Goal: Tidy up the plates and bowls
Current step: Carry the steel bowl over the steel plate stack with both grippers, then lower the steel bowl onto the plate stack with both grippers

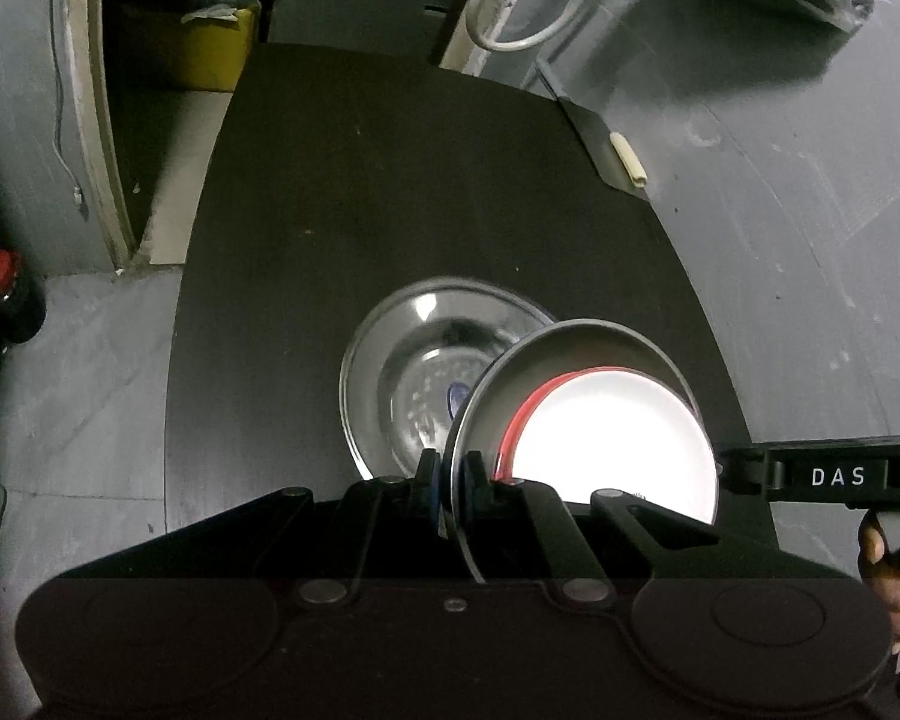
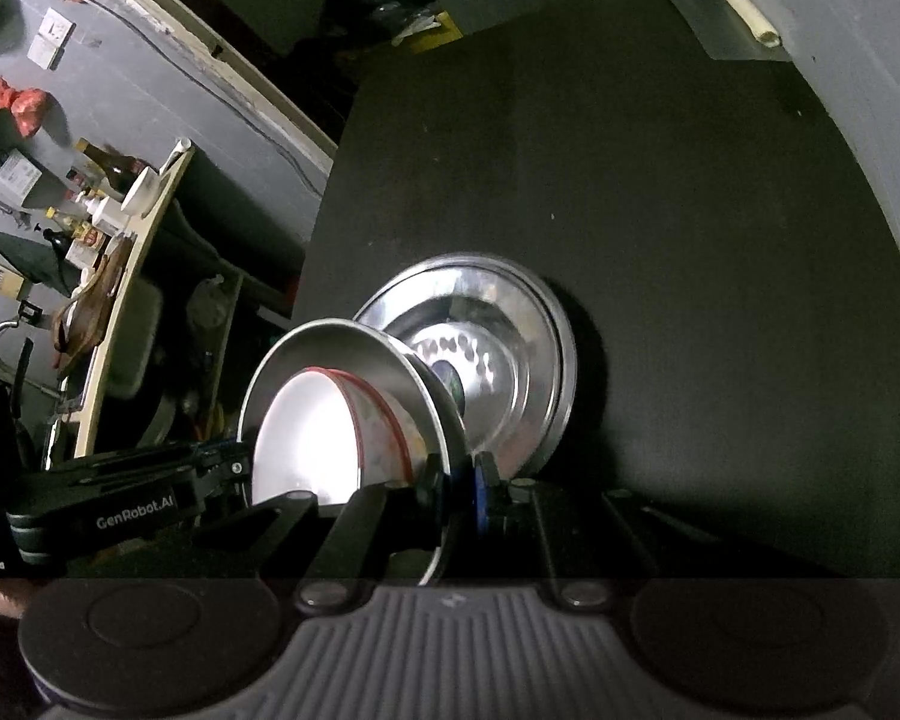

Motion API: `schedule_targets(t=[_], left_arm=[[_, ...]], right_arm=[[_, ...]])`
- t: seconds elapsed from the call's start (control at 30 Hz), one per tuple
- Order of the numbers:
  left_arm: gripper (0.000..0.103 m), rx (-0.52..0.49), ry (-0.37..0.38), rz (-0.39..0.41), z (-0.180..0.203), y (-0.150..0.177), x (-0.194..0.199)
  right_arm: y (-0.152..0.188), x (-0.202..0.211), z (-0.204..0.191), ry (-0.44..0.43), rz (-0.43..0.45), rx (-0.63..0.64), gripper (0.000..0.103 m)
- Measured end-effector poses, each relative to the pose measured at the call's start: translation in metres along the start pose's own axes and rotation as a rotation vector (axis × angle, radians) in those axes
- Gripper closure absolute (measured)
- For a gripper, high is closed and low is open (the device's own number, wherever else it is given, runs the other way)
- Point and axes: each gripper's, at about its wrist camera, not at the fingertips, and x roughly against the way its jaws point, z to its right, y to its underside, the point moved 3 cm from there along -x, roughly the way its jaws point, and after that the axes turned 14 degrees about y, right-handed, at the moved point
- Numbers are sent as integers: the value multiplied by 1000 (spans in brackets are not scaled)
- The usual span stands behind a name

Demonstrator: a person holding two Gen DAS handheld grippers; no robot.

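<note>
Both views were dim, the dark desk (image 1: 390, 192) swallowing detail. The white bowl (image 1: 618, 450) blew out to pure glare (its inside featureless), and the steel plate (image 2: 510, 348) carried hard highlights. Fisheye bending curved the edges, with black vignetted corners and slight softness throughout.

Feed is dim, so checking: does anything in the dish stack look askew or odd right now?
Yes. The small steel bowl holding the red-rimmed white bowl is tipped steeply on edge, not level, above the large steel plate. Both the left hand-held gripper and the right hand-held gripper clamp its rim. Nothing looks spilled or damaged.
</note>
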Motion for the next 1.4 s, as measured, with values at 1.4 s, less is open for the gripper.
schedule_targets(t=[1.4], left_arm=[[97,69,-70,-24,-29,-47,-54]], right_arm=[[-51,-50,10,3,-57,12,92]])
